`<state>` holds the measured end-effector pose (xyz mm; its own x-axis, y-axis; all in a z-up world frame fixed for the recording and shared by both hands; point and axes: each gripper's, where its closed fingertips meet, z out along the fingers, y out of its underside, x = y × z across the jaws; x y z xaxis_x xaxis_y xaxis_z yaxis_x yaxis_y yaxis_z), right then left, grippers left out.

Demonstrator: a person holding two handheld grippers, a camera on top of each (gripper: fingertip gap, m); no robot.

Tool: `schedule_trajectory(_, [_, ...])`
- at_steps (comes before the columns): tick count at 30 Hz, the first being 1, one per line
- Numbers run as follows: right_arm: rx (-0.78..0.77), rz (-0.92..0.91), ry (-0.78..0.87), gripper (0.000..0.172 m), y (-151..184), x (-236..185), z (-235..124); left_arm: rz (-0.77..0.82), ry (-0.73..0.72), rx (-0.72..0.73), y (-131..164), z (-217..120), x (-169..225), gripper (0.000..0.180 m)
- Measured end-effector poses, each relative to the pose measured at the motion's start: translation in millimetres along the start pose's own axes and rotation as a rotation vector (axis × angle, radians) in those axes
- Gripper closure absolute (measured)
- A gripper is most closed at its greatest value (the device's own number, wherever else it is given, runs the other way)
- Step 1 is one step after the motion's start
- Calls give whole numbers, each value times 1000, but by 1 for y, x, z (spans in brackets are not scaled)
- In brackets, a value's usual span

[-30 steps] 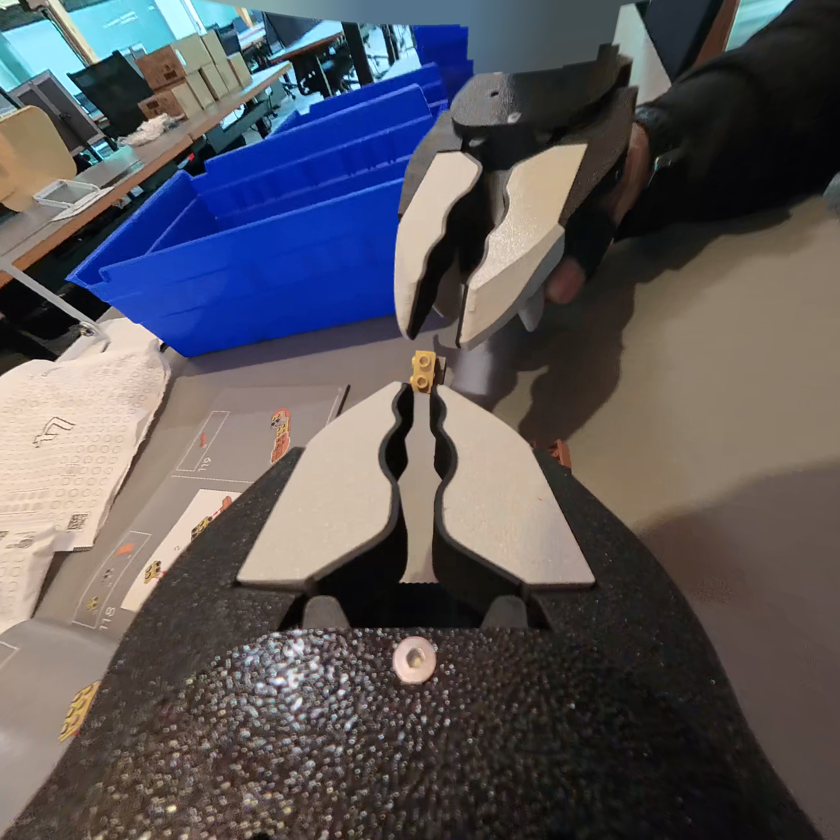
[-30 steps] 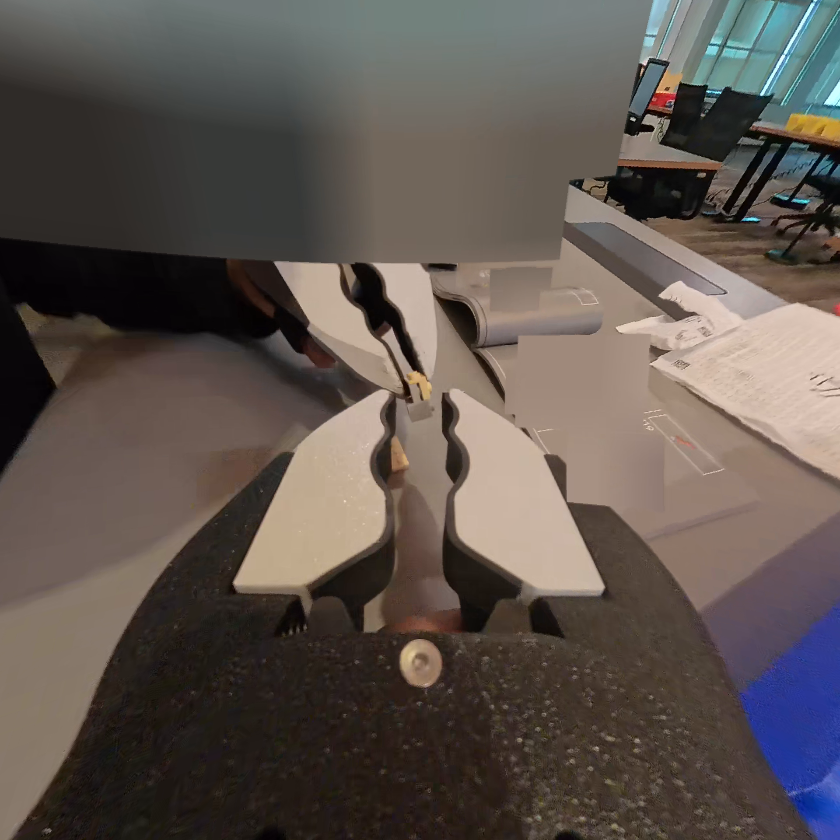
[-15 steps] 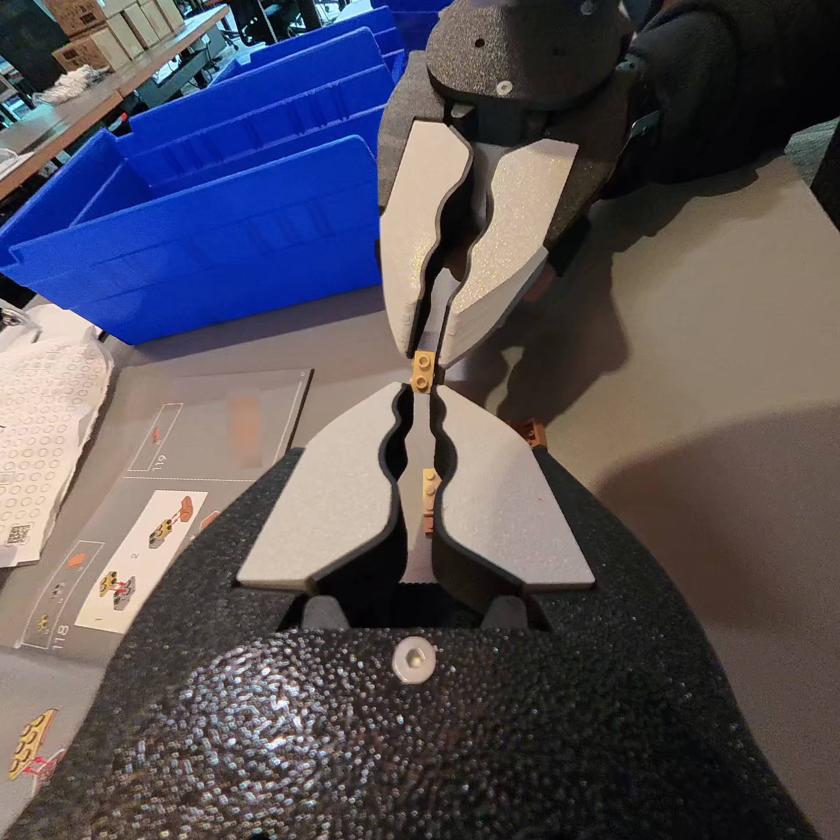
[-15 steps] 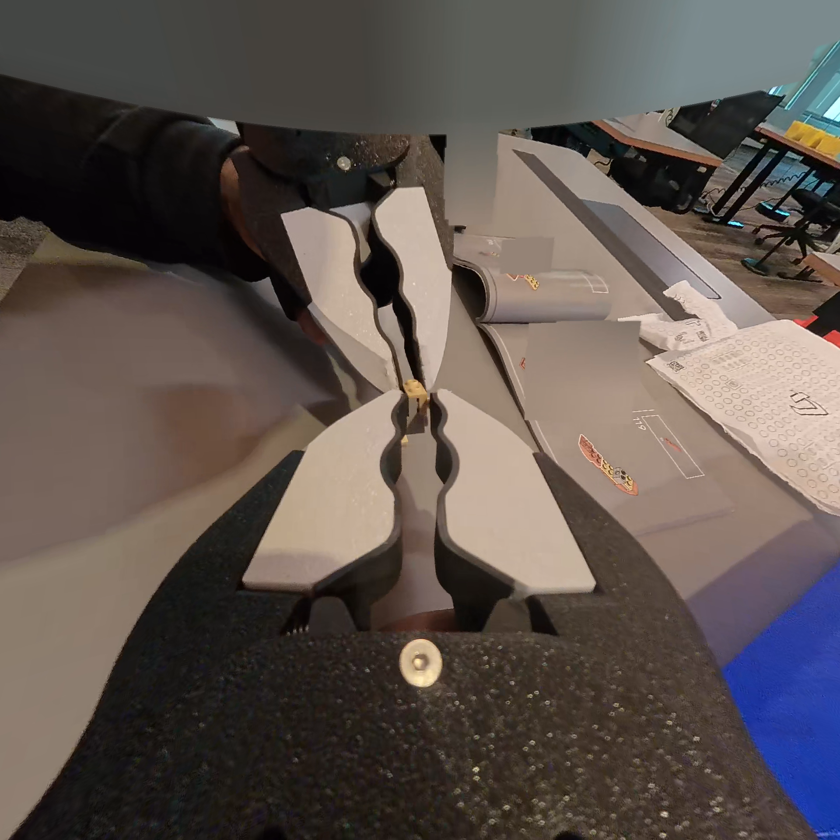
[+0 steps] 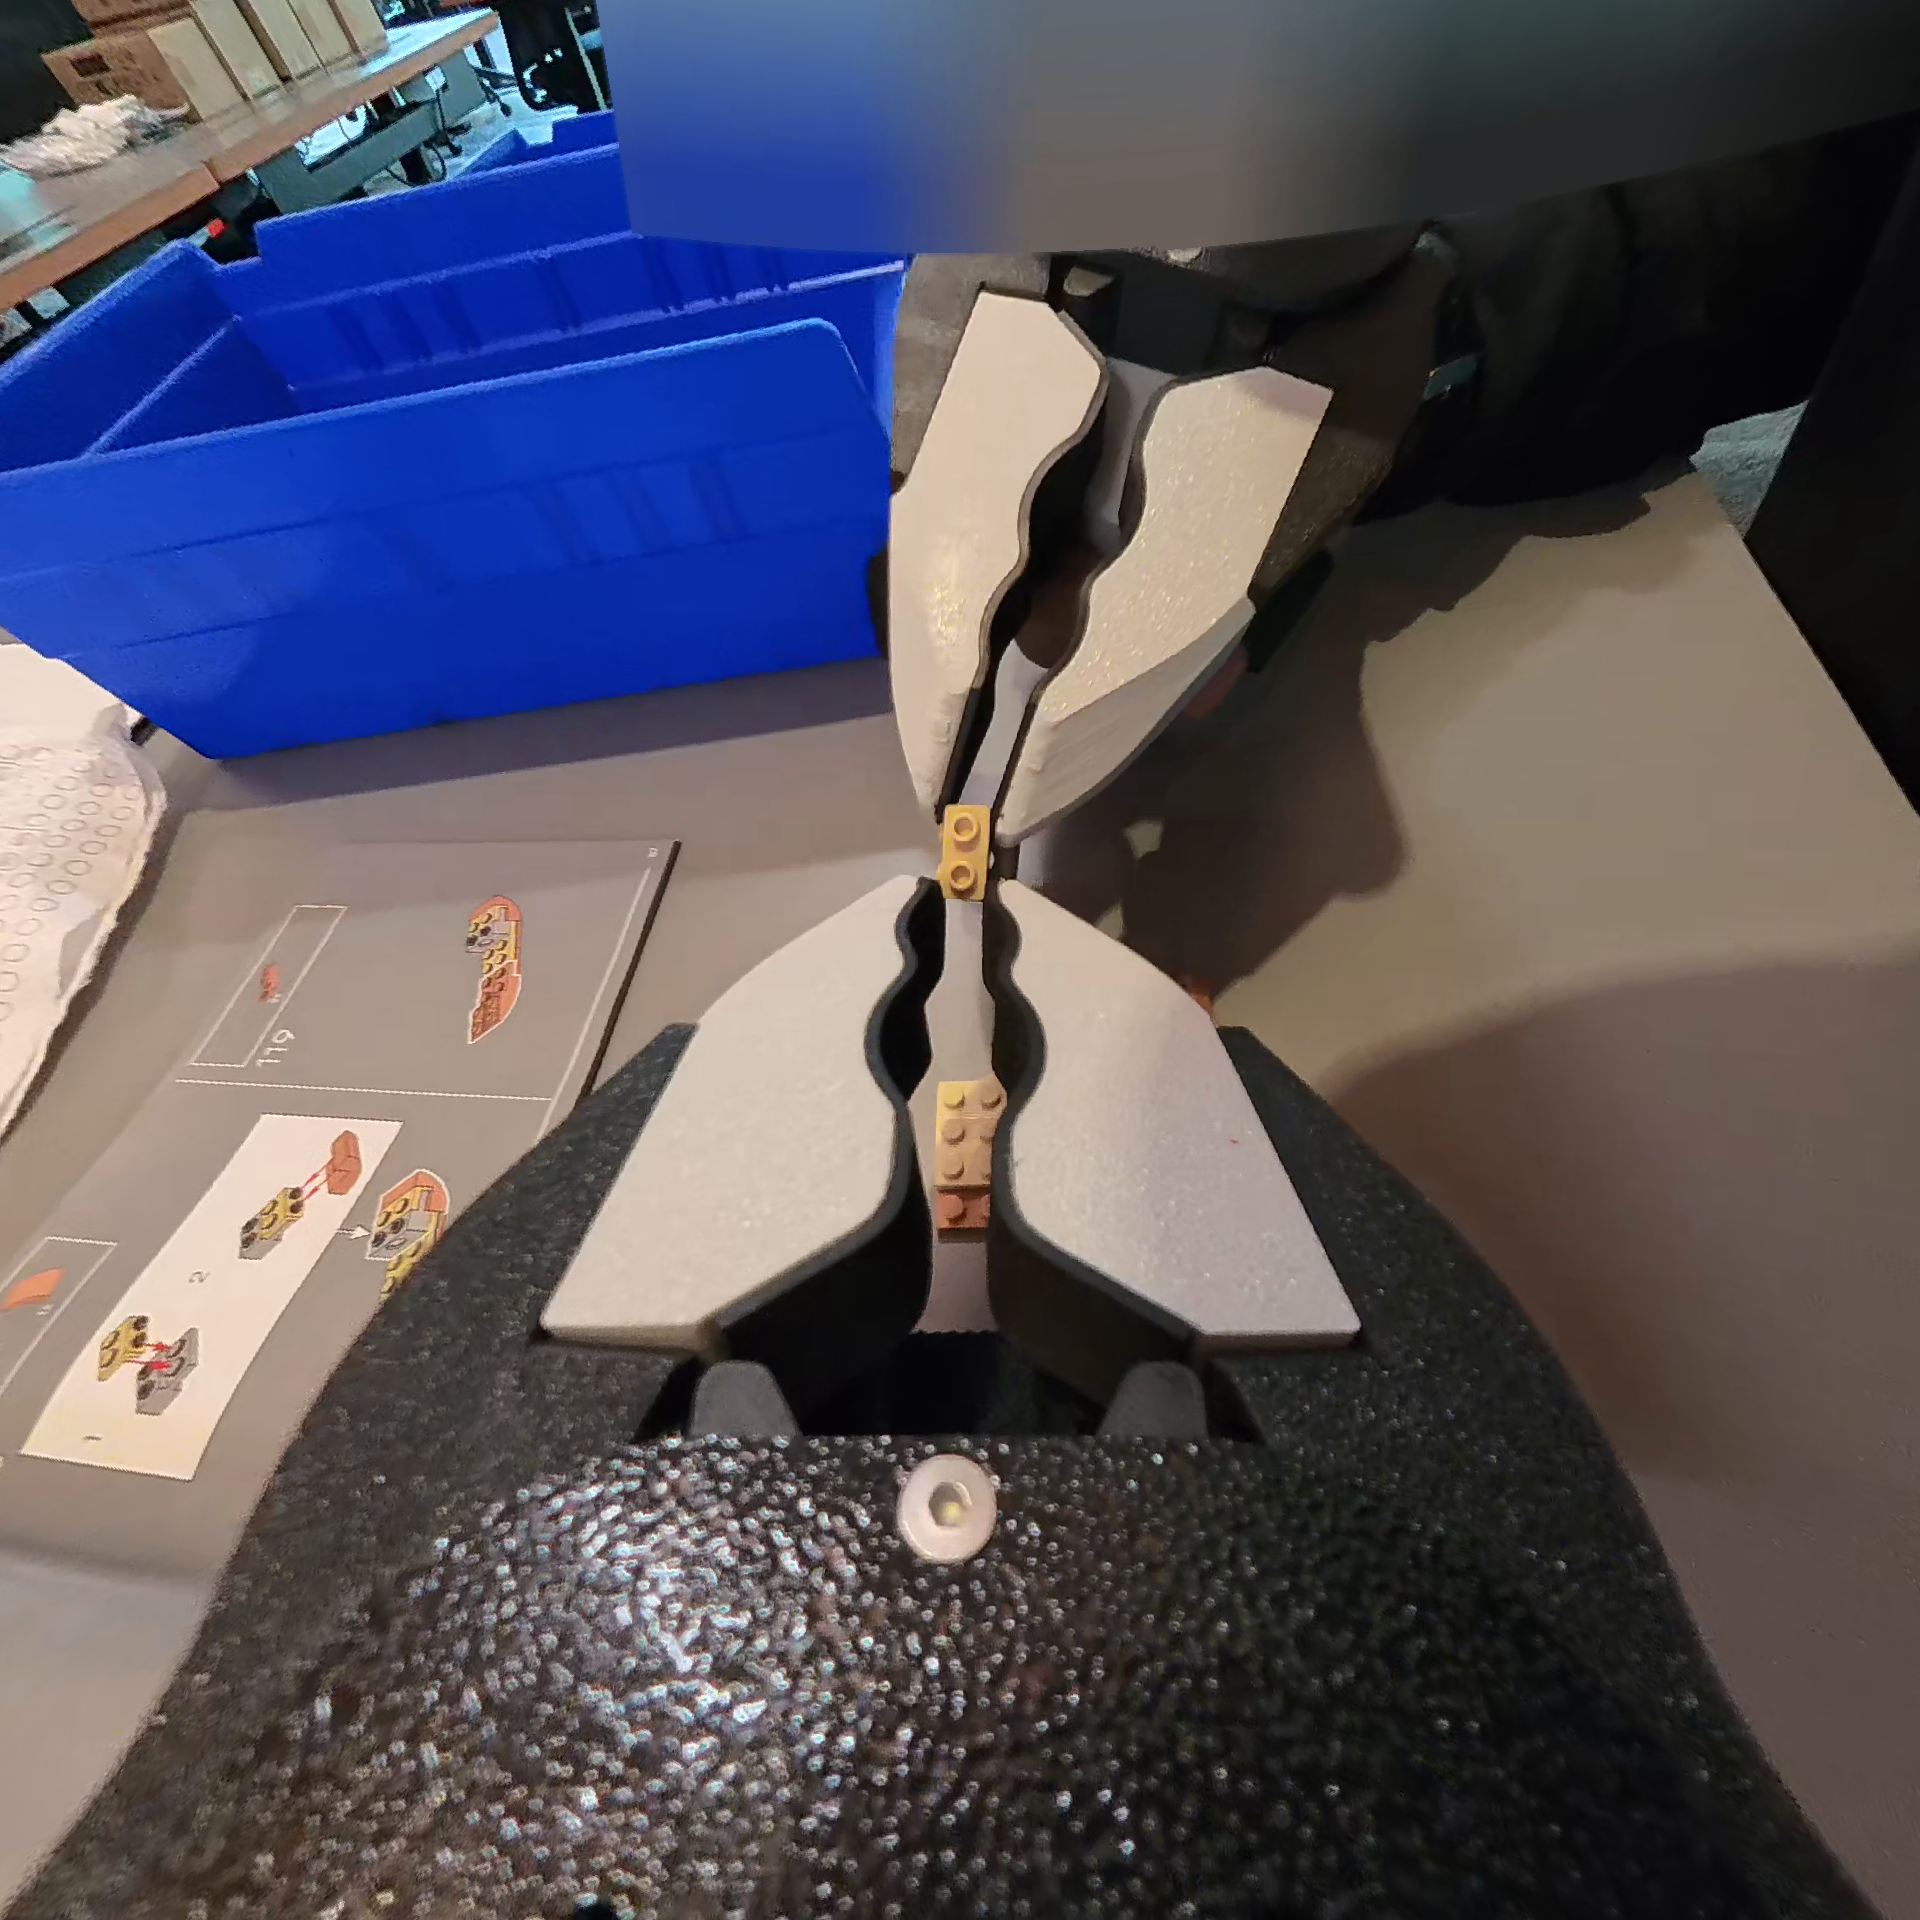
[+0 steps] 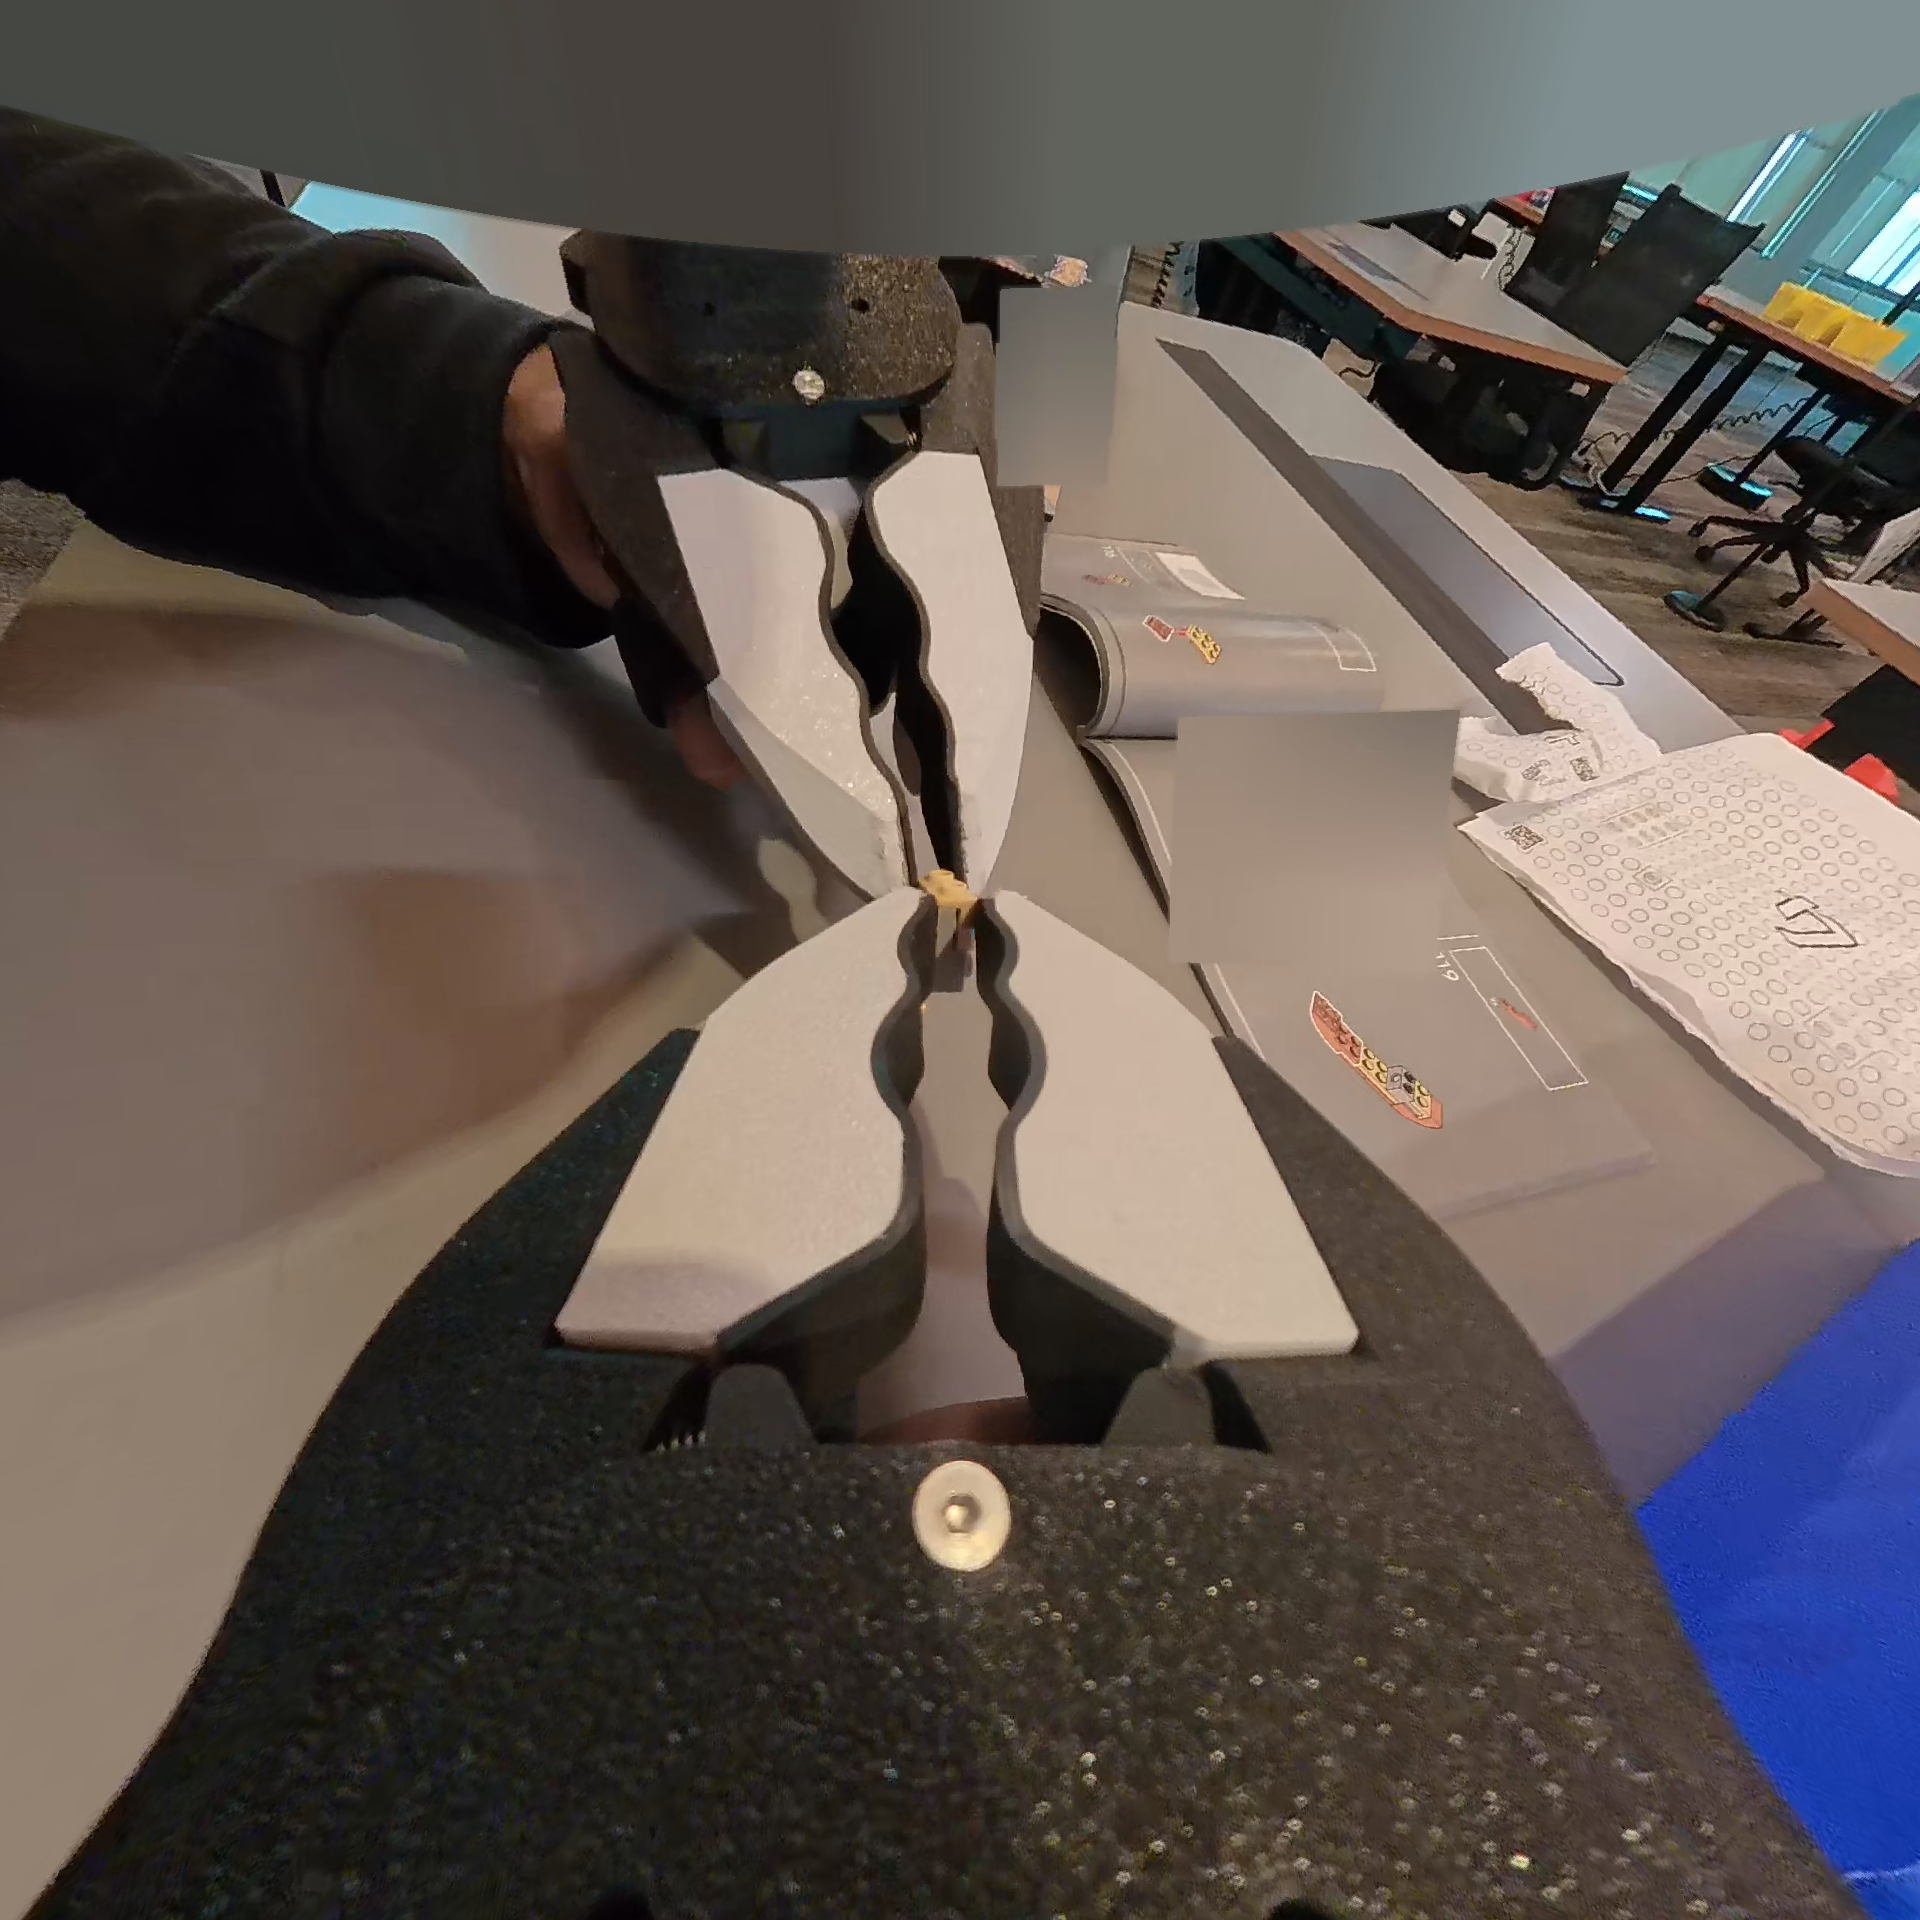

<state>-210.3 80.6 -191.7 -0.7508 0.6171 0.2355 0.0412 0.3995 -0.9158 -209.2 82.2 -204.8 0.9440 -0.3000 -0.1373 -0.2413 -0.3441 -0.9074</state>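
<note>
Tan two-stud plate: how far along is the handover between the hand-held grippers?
Done: both have closed in; the tan two-stud plate sits off the table. In hand: the left hand-held gripper pinches its near end and the right hand-held gripper grips the far end, so both hold it. Left: neither has released. A small tan and brown brick stack lies on the table below.

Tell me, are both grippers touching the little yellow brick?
Touching. The left wrist view shows the yellow brick pinched at one end by the left gripper and at the other by the right gripper.
</note>
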Motion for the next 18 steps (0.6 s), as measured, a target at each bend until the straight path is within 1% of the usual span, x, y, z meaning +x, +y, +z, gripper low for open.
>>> schedule_trajectory(5, [-7,-6,0,165,0,-1,0,-13,15,14,0,0,1,174])
schedule_trajectory(13, [-17,25,-28,160,2,-1,-4,28,10,32,-2,0,2,174])
schedule_trajectory(18, [-25,11,-40,165,2,-3,-5,49,7,33,-2,0,3,174])
